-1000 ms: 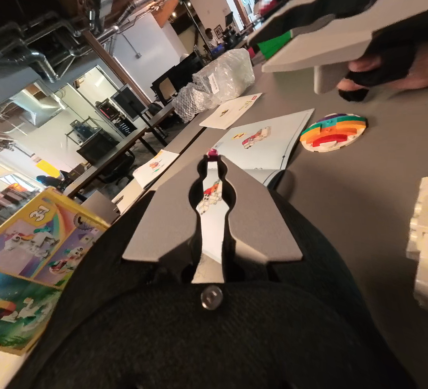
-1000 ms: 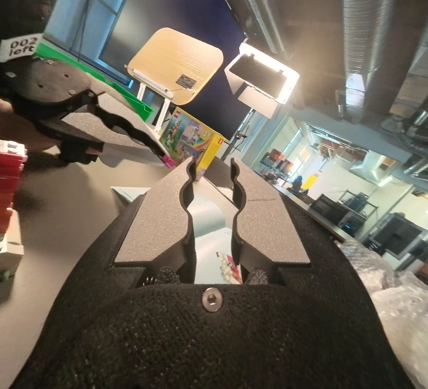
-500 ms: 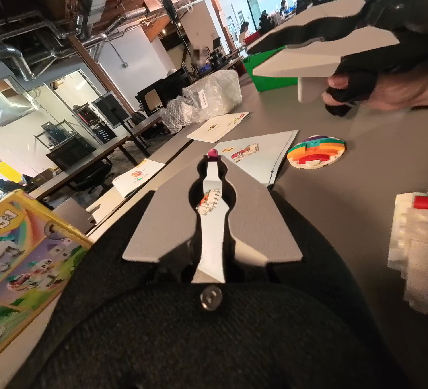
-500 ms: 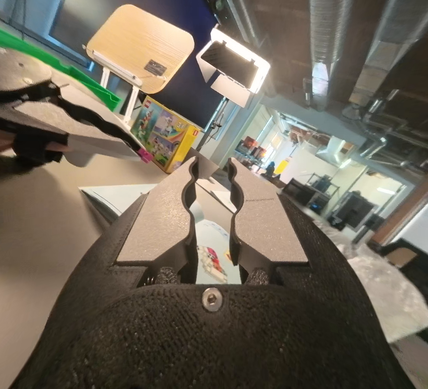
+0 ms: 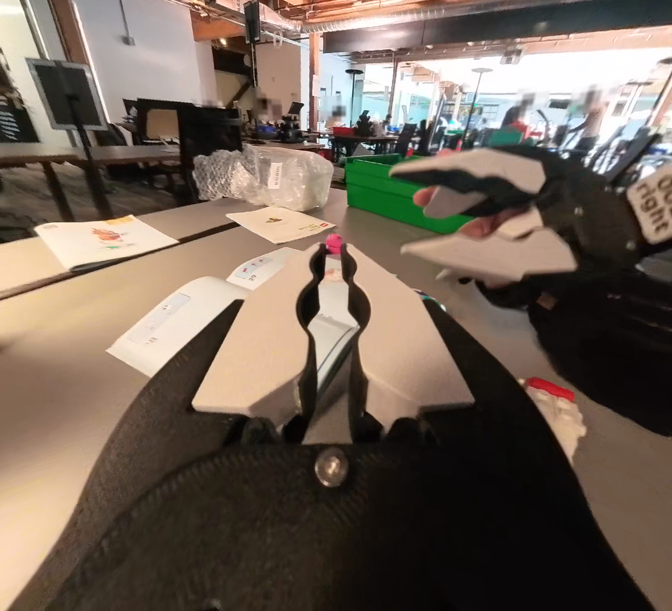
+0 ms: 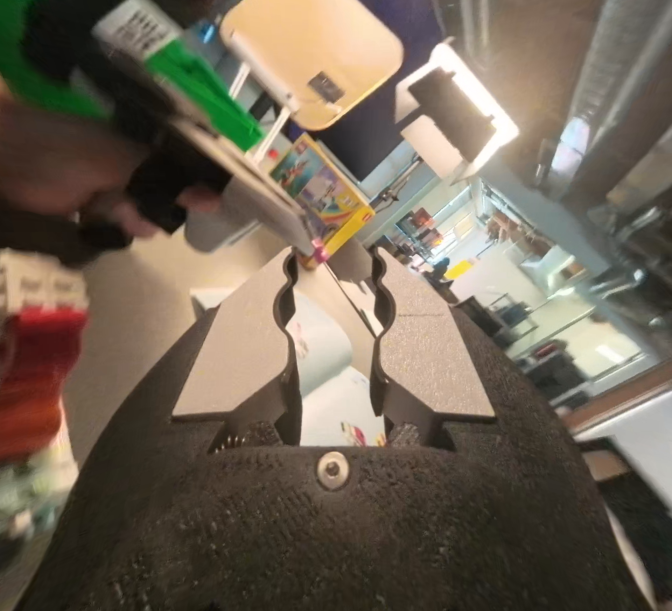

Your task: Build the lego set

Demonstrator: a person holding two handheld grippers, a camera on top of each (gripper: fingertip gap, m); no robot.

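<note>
Left wrist view: the left gripper (image 5: 333, 255) pinches a small pink Lego piece (image 5: 333, 243) at its fingertips, held above the grey table (image 5: 72, 321).

Under those fingers lies an open instruction booklet (image 5: 189, 306); two more booklets (image 5: 105, 241) lie farther back, near a bubble-wrap bundle (image 5: 262, 179) and a green bin (image 5: 381, 186). The right gripper (image 5: 407, 212) hangs to the right of the piece, jaws spread and empty, a hand (image 5: 480, 226) around its handle. A white and red Lego build (image 5: 552, 408) stands at the right edge. From the right wrist view, the pink piece (image 6: 319, 255) sits just ahead of the right gripper's parted fingertips (image 6: 291, 259), with the colourful Lego box (image 6: 320, 194) behind it.
</note>
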